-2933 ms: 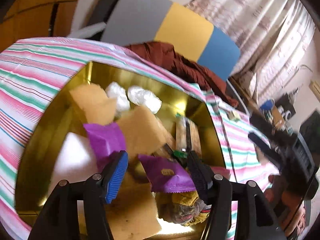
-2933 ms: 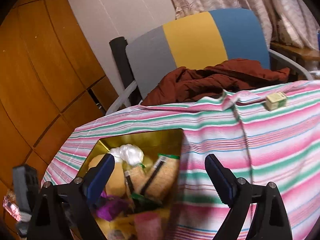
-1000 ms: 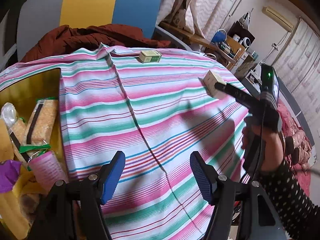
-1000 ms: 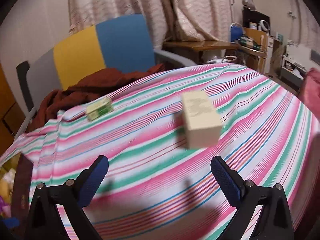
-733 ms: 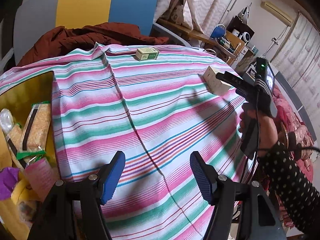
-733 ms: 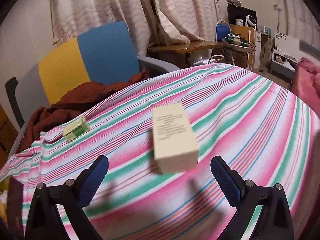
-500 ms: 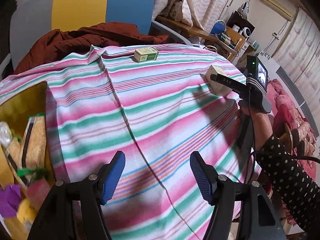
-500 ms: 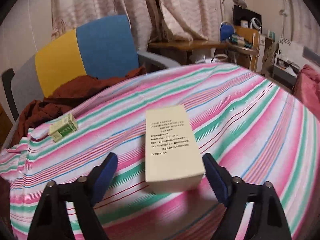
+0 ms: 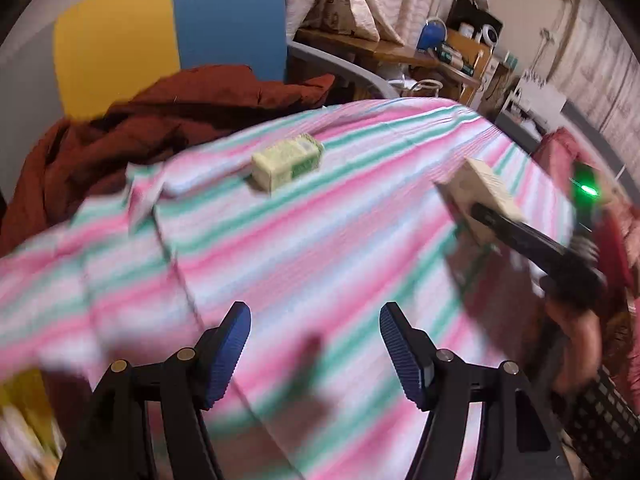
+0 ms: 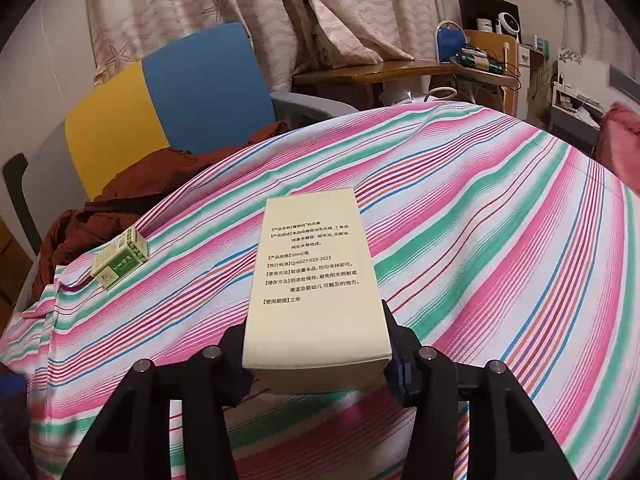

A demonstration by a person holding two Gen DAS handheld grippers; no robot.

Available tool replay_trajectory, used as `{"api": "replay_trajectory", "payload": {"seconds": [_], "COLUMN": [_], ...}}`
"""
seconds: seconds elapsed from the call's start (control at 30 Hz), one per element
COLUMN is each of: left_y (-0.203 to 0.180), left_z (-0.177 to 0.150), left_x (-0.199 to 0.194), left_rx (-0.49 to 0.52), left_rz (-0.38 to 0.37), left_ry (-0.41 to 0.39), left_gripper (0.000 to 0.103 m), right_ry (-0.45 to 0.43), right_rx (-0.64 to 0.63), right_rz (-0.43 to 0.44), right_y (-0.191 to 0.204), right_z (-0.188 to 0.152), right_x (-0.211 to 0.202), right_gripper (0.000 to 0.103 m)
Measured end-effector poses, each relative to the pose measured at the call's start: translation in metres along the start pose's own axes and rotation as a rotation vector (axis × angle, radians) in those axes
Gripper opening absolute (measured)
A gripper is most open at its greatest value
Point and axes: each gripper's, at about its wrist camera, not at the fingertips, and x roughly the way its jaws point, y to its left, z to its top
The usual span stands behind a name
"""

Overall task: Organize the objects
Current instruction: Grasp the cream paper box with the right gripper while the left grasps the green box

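A tall cream box (image 10: 316, 280) with printed text lies on the striped tablecloth (image 10: 500, 240). My right gripper (image 10: 316, 346) has come around its near end and its jaws are closing, both pads against the box's sides. The left wrist view, blurred, shows the same cream box (image 9: 486, 188) in the right gripper (image 9: 520, 236) at the right. A small green-and-white box (image 9: 286, 162) lies farther back on the cloth, also the small green box (image 10: 120, 258) in the right wrist view. My left gripper (image 9: 314, 328) hovers open over bare cloth, nothing between its fingers.
A blurred corner of the gold tray (image 9: 24, 400) shows at the lower left. Behind the table stands a yellow-and-blue chair (image 9: 172, 28) with a brown garment (image 9: 160, 120) draped on it. A cluttered wooden desk (image 10: 400, 68) sits beyond.
My right gripper dropped over the cream box and its jaws narrowed from wide open onto the box's sides. The left gripper swung right, away from the gold tray, staying open.
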Motion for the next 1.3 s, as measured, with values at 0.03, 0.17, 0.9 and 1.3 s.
{"api": "replay_trajectory", "payload": {"seconds": [0.03,0.17,0.9,1.3], "left_y": [0.0,0.006,-0.042,-0.032], "left_z": [0.011,0.055,0.085,0.064], "left_x": [0.007,0.034,0.084,0.101], "left_rx": [0.025,0.06,0.237,-0.015], "left_rz": [0.006,0.051,0.047,0.117], "left_ry": [-0.005,-0.033,-0.033,-0.066], "left_gripper": [0.068,0.069,0.07,0.03], "right_ry": [-0.003,-0.015,-0.037,-0.041], "right_rx": [0.003,0.014,0.037,0.021], "right_rz": [0.0,0.002,0.006,-0.01], "right_y": [-0.001,-0.004,-0.01,-0.007], "right_z": [0.0,0.0,-0.001,-0.002], "right_x": [0.0,-0.001,0.002,0.002], "right_gripper": [0.052,0.052,0.053,0.053]}}
